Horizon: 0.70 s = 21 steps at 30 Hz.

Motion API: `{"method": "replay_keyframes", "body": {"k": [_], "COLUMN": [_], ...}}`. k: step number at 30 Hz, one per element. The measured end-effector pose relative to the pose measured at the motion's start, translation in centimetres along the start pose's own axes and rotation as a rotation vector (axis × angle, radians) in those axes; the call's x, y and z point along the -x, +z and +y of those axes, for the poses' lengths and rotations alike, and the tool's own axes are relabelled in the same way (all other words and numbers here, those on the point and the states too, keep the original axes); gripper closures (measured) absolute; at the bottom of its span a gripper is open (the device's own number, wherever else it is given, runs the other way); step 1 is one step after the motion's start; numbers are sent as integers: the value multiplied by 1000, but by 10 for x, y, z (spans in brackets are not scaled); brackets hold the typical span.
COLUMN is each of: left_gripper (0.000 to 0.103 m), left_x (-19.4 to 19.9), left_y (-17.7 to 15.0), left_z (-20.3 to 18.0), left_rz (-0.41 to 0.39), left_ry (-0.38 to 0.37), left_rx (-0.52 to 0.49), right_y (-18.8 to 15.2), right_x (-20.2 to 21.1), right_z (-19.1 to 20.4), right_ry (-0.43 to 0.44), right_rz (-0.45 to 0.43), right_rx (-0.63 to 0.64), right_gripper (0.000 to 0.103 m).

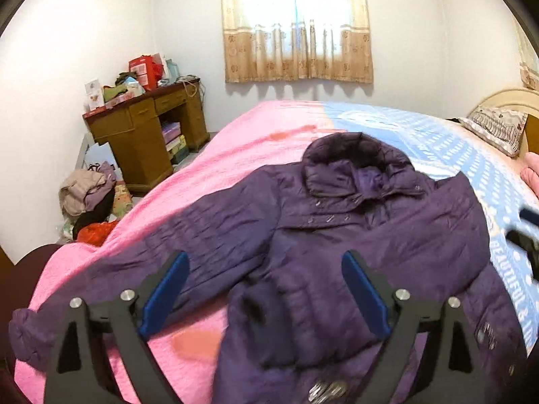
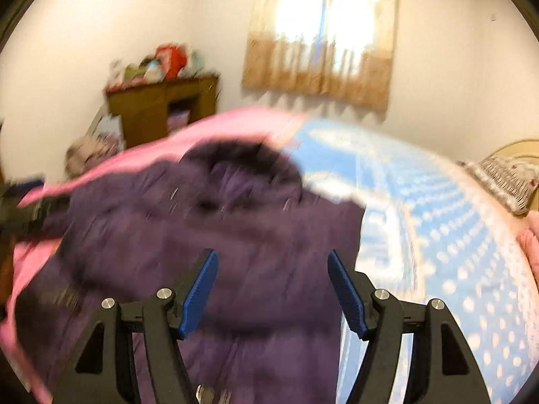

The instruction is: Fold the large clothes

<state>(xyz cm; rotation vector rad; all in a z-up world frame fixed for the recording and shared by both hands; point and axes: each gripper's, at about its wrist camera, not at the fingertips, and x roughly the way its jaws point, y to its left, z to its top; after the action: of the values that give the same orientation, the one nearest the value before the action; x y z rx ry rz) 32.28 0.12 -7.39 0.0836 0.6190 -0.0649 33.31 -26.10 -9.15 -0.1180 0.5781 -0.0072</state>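
left wrist: purple jacket (image 1: pixel 337 235) flat on bed (image 1: pixel 235 155) | wooden desk (image 1: pixel 145 128) by wall | both jaws spread, empty

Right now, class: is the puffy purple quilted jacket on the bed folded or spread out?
Spread out: the puffy purple quilted jacket lies front up, left-hand sleeve extended.

quilted, faintly glossy purple jacket (image 1: pixel 337 235); textured pink cloth bedspread (image 1: pixel 215 168); wooden desk (image 1: pixel 145 128).

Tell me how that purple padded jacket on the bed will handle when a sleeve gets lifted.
The purple jacket looks quilted and puffy, so probably light for its bulk. It lies limp and wrinkled on the bed, so the sleeve would likely droop. Its smooth shell may slip.
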Motion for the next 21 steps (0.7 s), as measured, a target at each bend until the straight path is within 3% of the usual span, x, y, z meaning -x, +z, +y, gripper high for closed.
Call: {"method": "replay_keyframes", "body": {"k": [4, 10, 12, 15, 21], "left_gripper": [8, 7, 0, 0, 0], "left_x": [-38, -79, -93, -96, -103], "left_y": [0, -20, -31, -34, -37], "left_z": [-29, -49, -46, -37, -54], "left_rz": [29, 157, 209, 240, 275], "left_ry": [43, 79, 74, 40, 104], "left_rx": [-81, -131, -116, -73, -137], "right_y": [12, -17, -31, -41, -42], "right_x": [-58, -122, -133, -139, -152], "right_z": [1, -25, -34, -40, -25], "right_ry": [16, 22, 57, 103, 49], "right_rz": [38, 183, 209, 228, 288], "right_rx": [-2, -65, -105, -146, -79], "right_gripper": [34, 34, 34, 34, 31]}}
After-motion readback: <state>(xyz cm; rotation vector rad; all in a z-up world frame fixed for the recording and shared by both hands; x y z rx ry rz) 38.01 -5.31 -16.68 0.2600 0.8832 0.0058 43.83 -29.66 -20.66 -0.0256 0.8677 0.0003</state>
